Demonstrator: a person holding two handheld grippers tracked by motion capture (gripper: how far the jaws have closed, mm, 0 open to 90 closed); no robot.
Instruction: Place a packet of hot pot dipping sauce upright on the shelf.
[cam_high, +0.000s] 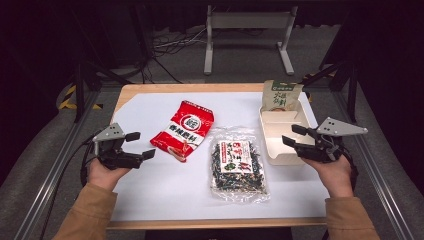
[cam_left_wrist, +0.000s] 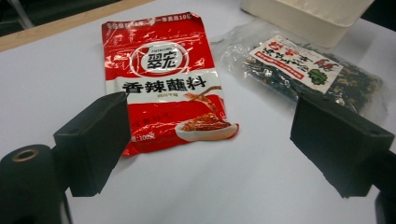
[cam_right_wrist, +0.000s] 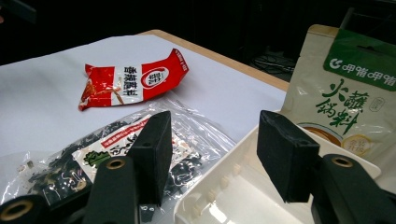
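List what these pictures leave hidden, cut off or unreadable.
- Beige pouch: its bottom is hidden by the wall of the white tray in the high view; its right side is cut by the frame edge in the right gripper view.
- Clear bag of dark dried food: its near corner sits behind the left claw in the left gripper view.
- Red sachet: its print is too small to read in the high view.
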